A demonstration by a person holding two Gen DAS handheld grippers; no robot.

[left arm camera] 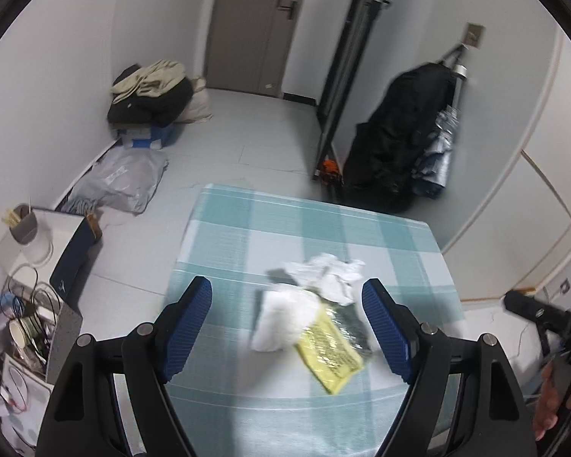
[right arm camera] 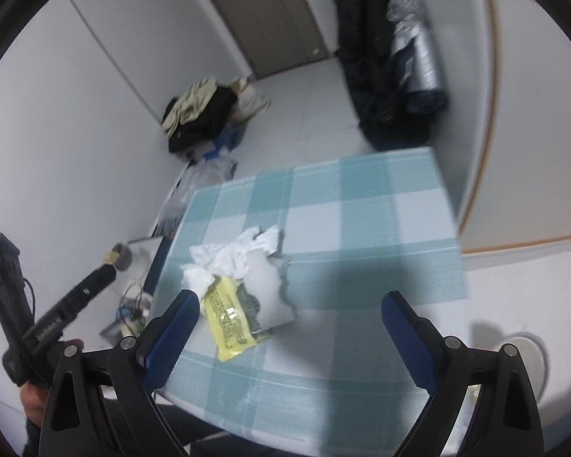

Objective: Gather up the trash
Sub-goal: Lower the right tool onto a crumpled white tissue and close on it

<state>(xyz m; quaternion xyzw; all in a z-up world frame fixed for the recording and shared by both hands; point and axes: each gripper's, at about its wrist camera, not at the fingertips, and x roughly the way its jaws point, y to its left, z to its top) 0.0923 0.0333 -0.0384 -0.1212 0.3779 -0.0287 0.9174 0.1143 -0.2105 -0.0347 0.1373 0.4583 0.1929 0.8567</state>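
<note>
A small heap of trash lies on the table's teal-and-white checked cloth [left arm camera: 247, 228]. It holds a crumpled white tissue [left arm camera: 331, 272], a white plastic bag [left arm camera: 285, 316], a yellow packet [left arm camera: 329, 356] and a dark foil wrapper [left arm camera: 352, 327]. My left gripper [left arm camera: 287, 320] hovers above the heap, open; its blue pads [left arm camera: 192, 327] frame the trash without touching it. My right gripper [right arm camera: 291, 320] is open too, over bare cloth [right arm camera: 361, 228]. From there the tissue [right arm camera: 236, 253] and yellow packet [right arm camera: 228, 320] sit by its left pad [right arm camera: 179, 327].
On the floor beyond the table are a pile of clothes [left arm camera: 152, 91], a grey plastic bag [left arm camera: 125, 179] and a black bag [left arm camera: 396, 144] leaning on the wall. A low stand with a cup [left arm camera: 23, 224] and a cluttered box [left arm camera: 23, 335] sit at the table's left.
</note>
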